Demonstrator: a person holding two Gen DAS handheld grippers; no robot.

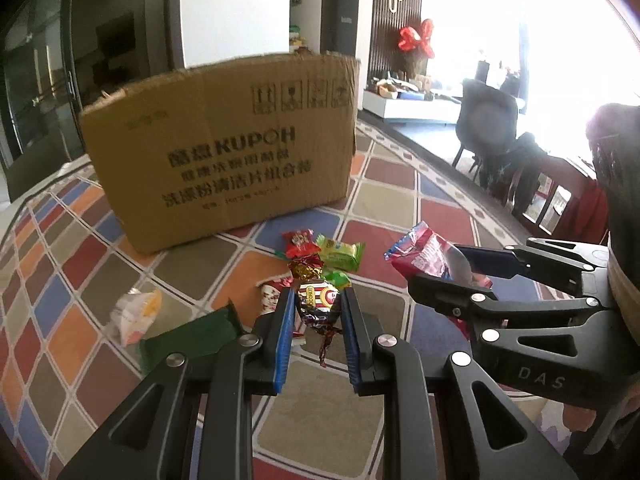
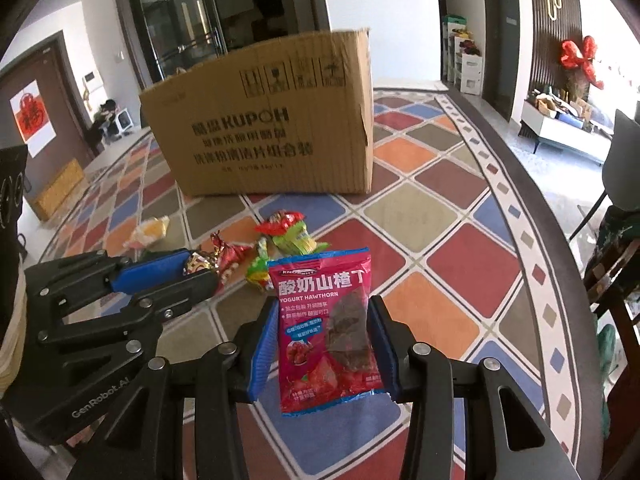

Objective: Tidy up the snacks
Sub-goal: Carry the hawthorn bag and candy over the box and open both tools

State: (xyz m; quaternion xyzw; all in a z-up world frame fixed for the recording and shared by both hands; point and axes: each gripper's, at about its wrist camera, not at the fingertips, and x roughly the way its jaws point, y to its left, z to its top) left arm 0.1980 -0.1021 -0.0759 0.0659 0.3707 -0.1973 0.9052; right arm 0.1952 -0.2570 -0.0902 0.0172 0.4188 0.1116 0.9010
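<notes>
My left gripper [image 1: 318, 300] is shut on a twist-wrapped coconut candy [image 1: 318, 304], held above the table; it also shows in the right wrist view [image 2: 200, 268]. My right gripper [image 2: 324, 308] is shut on a pink yogurt hawthorn packet [image 2: 326, 328], also seen in the left wrist view [image 1: 428, 256]. A pile of small snacks lies ahead: a red packet [image 1: 297, 240], green packets [image 1: 344, 254], and a gold-red candy [image 1: 306, 266]. The open cardboard box [image 1: 224, 148] stands behind them.
A white-orange packet [image 1: 134, 314] and a dark green packet [image 1: 192, 336] lie to the left on the colourful checked tablecloth [image 1: 380, 200]. Chairs [image 1: 486, 120] stand past the table's right edge.
</notes>
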